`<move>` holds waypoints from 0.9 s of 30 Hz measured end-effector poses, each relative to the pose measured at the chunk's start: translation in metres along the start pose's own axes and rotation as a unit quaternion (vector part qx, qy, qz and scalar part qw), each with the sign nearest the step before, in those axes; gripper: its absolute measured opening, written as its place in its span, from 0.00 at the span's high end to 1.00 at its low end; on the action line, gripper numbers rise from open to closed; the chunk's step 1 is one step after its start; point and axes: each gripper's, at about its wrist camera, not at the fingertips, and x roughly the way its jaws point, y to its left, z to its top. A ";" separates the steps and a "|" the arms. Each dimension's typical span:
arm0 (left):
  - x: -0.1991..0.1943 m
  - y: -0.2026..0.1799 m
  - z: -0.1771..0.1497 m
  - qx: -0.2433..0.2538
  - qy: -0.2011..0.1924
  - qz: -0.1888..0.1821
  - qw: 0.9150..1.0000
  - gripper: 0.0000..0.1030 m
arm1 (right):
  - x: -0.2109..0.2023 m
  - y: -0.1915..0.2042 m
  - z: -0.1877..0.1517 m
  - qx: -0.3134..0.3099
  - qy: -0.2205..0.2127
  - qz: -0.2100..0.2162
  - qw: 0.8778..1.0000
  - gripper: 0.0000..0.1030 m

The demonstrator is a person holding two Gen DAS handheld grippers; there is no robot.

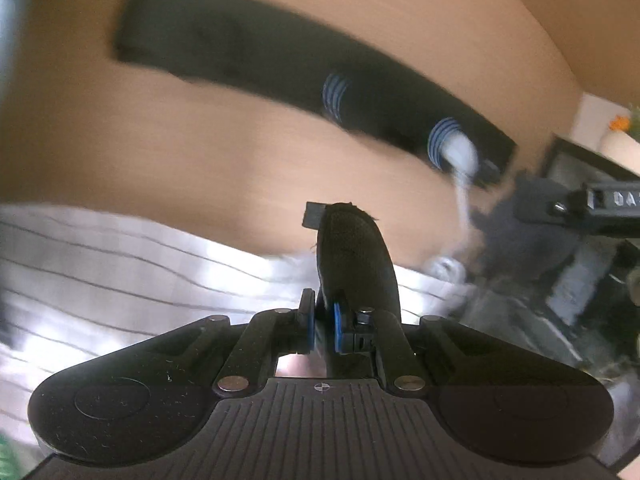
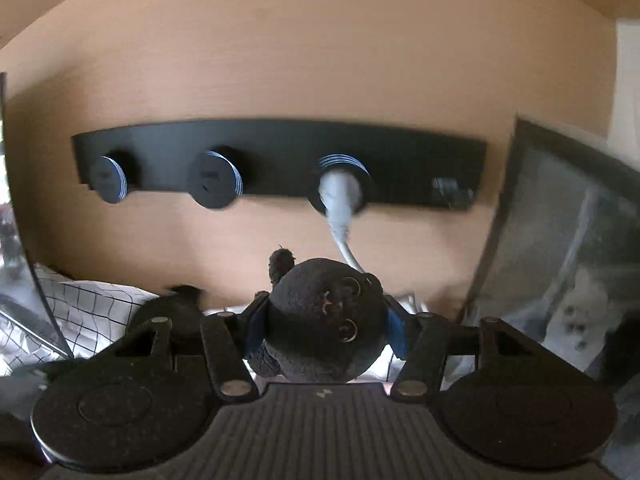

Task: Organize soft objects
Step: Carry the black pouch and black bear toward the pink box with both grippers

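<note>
My left gripper [image 1: 322, 330] is shut on a flat black fabric piece [image 1: 354, 256] that stands up between its blue pads, above the white striped bedding [image 1: 120, 276]. My right gripper [image 2: 326, 330] is shut on a round black plush toy [image 2: 326, 320] with small stitched eyes and an ear at its top left. The plush fills the gap between the jaws. The other gripper shows at the right edge of the left wrist view [image 1: 592, 208]. Both views are motion blurred.
A black socket strip [image 2: 280, 160] with round outlets is fixed on the wooden headboard [image 2: 320, 60]; a white plug and cable [image 2: 340, 204] hang from it. White checked bedding [image 2: 92, 312] lies at lower left. A dark framed panel [image 2: 560, 220] stands at right.
</note>
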 end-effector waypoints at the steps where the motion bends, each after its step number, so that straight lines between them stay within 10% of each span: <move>1: 0.014 -0.006 -0.006 -0.006 0.013 -0.017 1.000 0.89 | 0.008 -0.004 -0.004 0.011 0.009 0.001 1.000 0.43; 4: 0.062 -0.020 -0.027 -0.016 0.071 -0.043 0.996 0.85 | 0.033 -0.013 -0.020 0.042 0.034 0.001 0.999 0.43; 10: 0.113 -0.034 -0.078 0.037 0.168 0.025 0.985 0.85 | 0.095 -0.034 -0.070 0.113 0.121 -0.005 0.986 0.43; 27: 0.129 -0.024 -0.095 0.042 0.186 0.007 0.982 0.85 | 0.105 -0.019 -0.070 0.090 0.099 0.013 0.991 0.43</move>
